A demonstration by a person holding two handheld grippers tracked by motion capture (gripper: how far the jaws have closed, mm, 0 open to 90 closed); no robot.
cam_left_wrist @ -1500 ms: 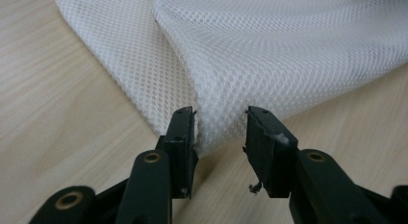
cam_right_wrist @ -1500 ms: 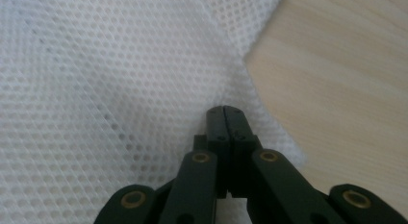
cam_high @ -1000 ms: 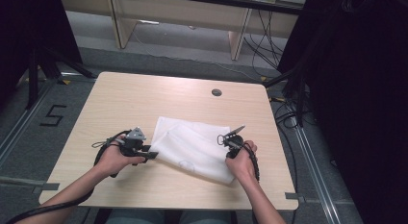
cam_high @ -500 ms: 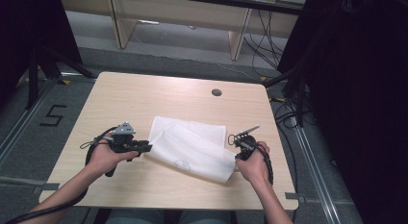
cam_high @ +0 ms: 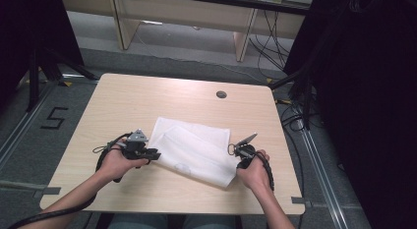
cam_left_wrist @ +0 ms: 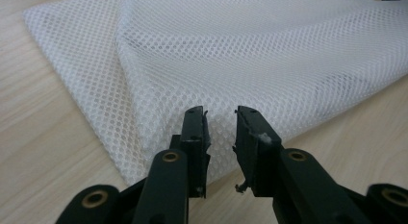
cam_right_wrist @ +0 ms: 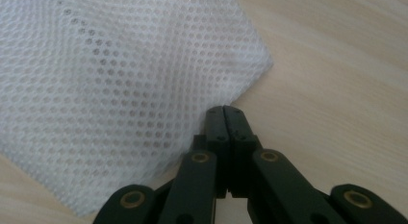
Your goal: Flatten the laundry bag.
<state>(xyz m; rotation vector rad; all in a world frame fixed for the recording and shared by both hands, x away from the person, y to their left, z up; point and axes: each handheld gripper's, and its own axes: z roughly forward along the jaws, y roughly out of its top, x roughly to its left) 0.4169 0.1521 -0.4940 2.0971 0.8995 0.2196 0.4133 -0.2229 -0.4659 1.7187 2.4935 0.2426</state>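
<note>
The white mesh cloth [cam_high: 194,150] lies folded near the front of the table [cam_high: 147,99], its long axis slanting from far left to near right. The left gripper [cam_left_wrist: 220,125] faces its left edge, jaws part-spread and just closing — mesh beyond them, nothing pinched. The right gripper [cam_right_wrist: 224,113], pressed together, sits just beside the near-right corner. Bare wood all round.

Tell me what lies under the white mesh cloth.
The white mesh cloth lies folded on the wooden table, whose wood shows faintly through single layers. Anything inside the folds is hidden.
</note>
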